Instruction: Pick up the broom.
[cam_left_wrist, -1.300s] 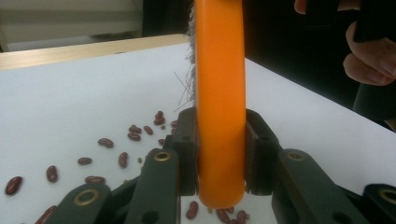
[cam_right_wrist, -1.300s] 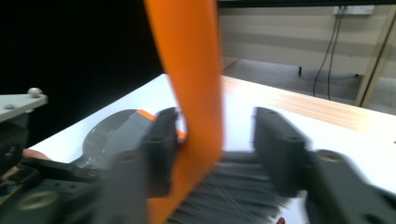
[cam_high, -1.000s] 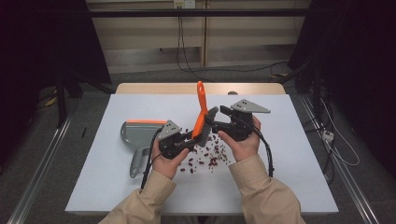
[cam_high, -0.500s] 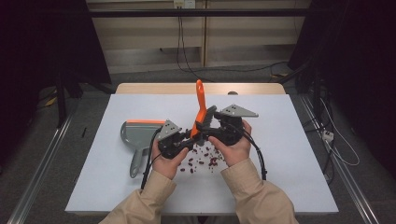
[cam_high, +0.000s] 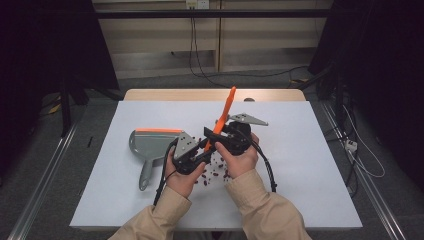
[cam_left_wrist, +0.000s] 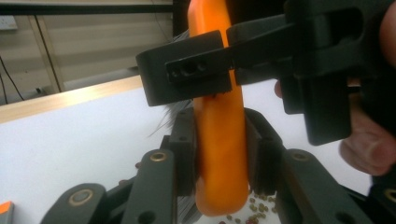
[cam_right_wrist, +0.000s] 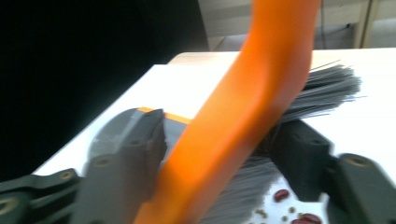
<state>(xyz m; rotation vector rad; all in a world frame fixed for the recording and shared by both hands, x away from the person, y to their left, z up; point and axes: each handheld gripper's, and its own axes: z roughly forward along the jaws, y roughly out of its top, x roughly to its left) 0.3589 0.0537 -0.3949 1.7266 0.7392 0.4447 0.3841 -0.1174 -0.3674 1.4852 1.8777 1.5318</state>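
Hands meet over the middle of the white table (cam_high: 300, 165) in the high view; the left tongs (cam_high: 200, 156) are clamped on the lower handle of an orange plastic hand brush with grey bristles (cam_high: 224, 112), which stands tilted; the right tongs (cam_high: 216, 136) have just been closing around the handle higher up; a grey plastic dustpan with an orange lip (cam_high: 150, 146) lies just left; dark red beans (cam_high: 216, 167) are scattered below the hands.

Left gripper view: the left tongs (cam_left_wrist: 219, 149) press both sides of the brush (cam_left_wrist: 219, 140); the right tongs (cam_left_wrist: 224, 65) cross above.

Right gripper view: the right tongs (cam_right_wrist: 219, 140) straddle the brush (cam_right_wrist: 243, 116); whether they press it I cannot tell.
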